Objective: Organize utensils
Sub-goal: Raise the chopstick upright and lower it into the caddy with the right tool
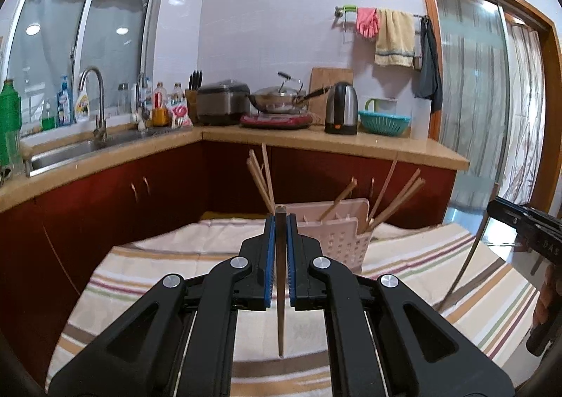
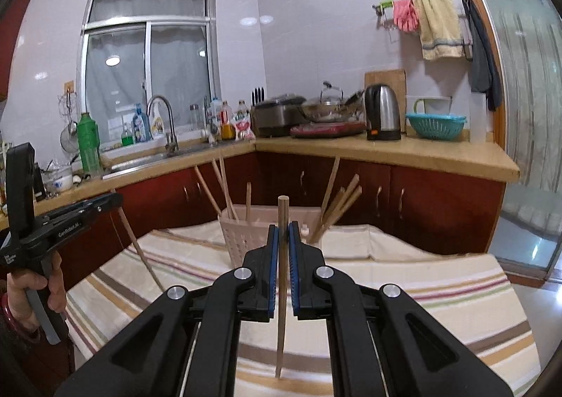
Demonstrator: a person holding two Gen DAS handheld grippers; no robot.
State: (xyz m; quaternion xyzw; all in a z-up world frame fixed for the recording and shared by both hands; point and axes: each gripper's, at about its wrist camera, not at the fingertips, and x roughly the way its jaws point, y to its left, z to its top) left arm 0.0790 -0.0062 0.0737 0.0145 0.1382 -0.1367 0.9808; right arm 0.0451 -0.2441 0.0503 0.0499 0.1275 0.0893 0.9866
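Note:
My left gripper (image 1: 281, 218) is shut on a wooden chopstick (image 1: 280, 319) that hangs upright, tip down above the striped cloth. My right gripper (image 2: 283, 228) is shut on another wooden chopstick (image 2: 281, 309), also upright. A pink perforated utensil holder (image 1: 337, 239) stands just beyond the left gripper, with several chopsticks (image 1: 393, 200) leaning in its compartments. It also shows in the right wrist view (image 2: 242, 235), just beyond the right gripper. The right gripper body shows at the left wrist view's right edge (image 1: 527, 232). The left gripper body shows in the right wrist view (image 2: 63, 225).
A striped cloth (image 1: 439, 267) covers the table. Red cabinets (image 1: 175, 186) and a counter (image 1: 351, 144) stand behind, with a sink (image 1: 87, 147), a kettle (image 1: 341, 112), a wok (image 1: 277, 98) and a teal basket (image 1: 384, 121). A glass door (image 1: 470, 98) is at the right.

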